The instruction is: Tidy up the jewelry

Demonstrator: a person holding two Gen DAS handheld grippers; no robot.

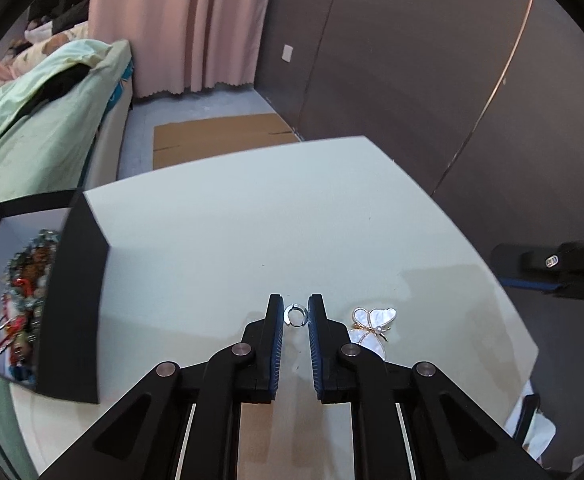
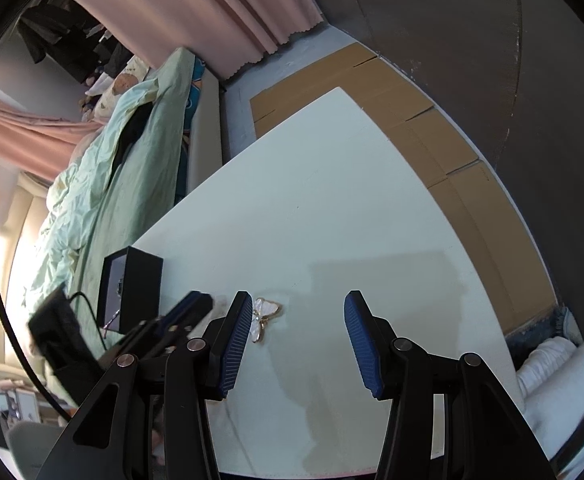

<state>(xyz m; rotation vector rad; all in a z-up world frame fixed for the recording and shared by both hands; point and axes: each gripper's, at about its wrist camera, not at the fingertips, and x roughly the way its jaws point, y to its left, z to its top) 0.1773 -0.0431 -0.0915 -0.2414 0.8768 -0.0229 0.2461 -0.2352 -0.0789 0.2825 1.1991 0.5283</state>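
A small silver hoop earring point(image 1: 296, 314) lies on the white table point(image 1: 251, 220), right between the tips of my left gripper point(image 1: 296, 312). The jaws stand narrowly apart around it, not pressing it. A white butterfly brooch point(image 1: 372, 330) with gold trim lies just right of the left gripper; it also shows in the right wrist view point(image 2: 263, 318). My right gripper point(image 2: 298, 308) is wide open and empty above the table, its left finger beside the brooch. The left gripper point(image 2: 187, 312) shows blurred at the left of that view.
A black jewelry box point(image 1: 75, 300) with a white inside holds several beaded pieces at the table's left; it also shows in the right wrist view point(image 2: 131, 292). A bed with green bedding point(image 1: 31, 128) is beyond. Cardboard point(image 2: 432, 128) lies on the floor.
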